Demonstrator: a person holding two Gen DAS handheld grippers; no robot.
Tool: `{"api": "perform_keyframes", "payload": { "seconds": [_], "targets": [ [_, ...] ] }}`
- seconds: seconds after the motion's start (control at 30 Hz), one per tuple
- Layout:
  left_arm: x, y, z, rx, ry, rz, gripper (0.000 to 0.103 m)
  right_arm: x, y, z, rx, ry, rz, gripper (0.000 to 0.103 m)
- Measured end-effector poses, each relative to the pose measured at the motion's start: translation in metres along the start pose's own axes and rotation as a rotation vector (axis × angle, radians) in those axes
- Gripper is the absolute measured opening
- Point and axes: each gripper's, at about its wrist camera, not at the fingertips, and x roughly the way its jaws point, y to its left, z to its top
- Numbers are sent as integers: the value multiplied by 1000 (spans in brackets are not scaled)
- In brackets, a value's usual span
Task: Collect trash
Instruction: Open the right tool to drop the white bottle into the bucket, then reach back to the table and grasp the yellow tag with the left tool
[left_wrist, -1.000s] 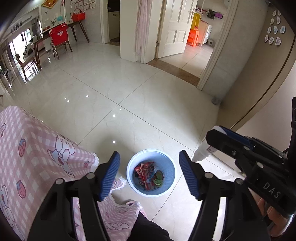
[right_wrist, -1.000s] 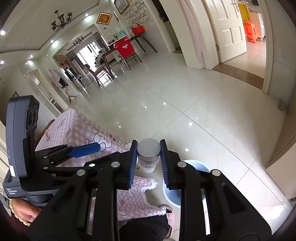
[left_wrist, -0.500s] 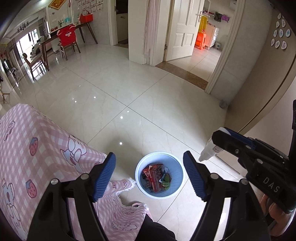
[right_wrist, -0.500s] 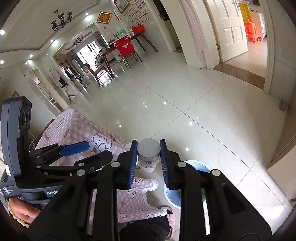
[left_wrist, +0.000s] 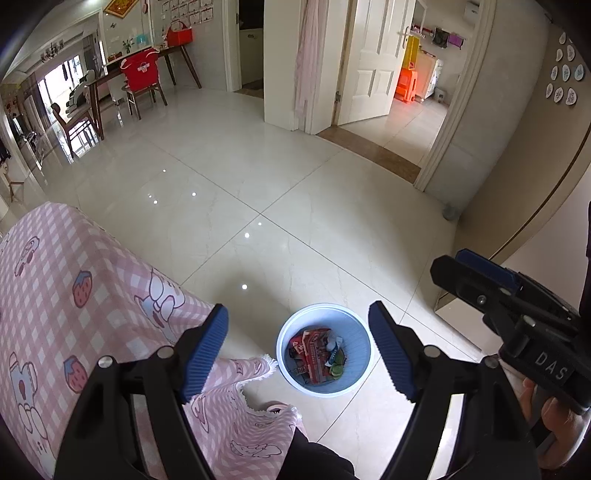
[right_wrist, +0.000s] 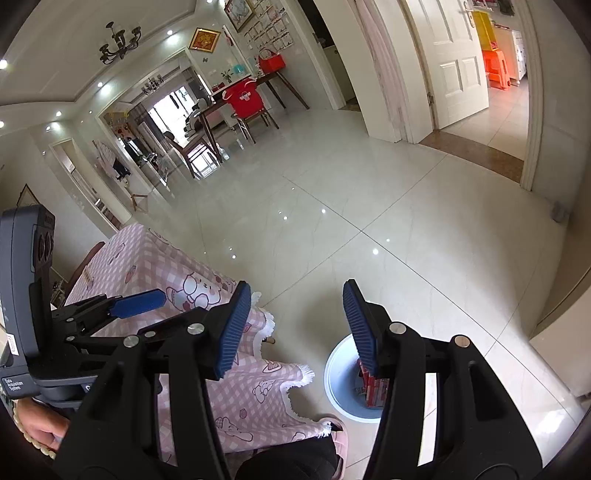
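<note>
The right gripper (right_wrist: 293, 325) hangs above the bin (left_wrist: 323, 349), its jaws just opened, nothing between them. The left gripper (left_wrist: 298, 350) is open and empty too. Wrappers (left_wrist: 312, 352) lie in the bin on the floor beside the pink-clothed desk (left_wrist: 55, 295). The drop looks done; next, swing back for more trash.

Bright, sharp; perhaps edge-warped fisheye

Pink checked tablecloth (left_wrist: 74, 280), glossy tiled floor (left_wrist: 258, 177), red-covered chair (left_wrist: 142, 79), white door (left_wrist: 373, 55)
</note>
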Motion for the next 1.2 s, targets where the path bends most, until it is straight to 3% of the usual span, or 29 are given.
{"api": "perform_keyframes", "payload": {
  "seconds": [0.2, 0.37, 0.57, 0.63, 0.77, 1.1, 1.17, 1.2],
  "targets": [
    [-22, 18, -5, 5, -44, 39, 77, -3, 24, 1, -39, 4, 37, 52],
    [-57, 58, -11, 7, -111, 146, 77, 0, 71, 4, -99, 7, 116, 52],
    [-104, 148, -27, -112, -196, 318, 77, 21, 151, 6, -206, 36, 220, 52],
    [-111, 181, -36, -164, -190, 377, 81, 33, 183, 5, -251, 50, 250, 52],
    [-116, 245, -52, -253, -156, 425, 81, 62, 238, 3, -314, 93, 297, 52],
    [-85, 316, -54, -265, -127, 407, 81, 134, 317, 1, -367, 188, 318, 53],
    [-78, 322, -48, -253, -121, 399, 77, 143, 325, 1, -374, 191, 312, 53],
    [-74, 324, -45, -242, -117, 397, 71, 145, 328, 0, -378, 192, 307, 53]
  ]
}}
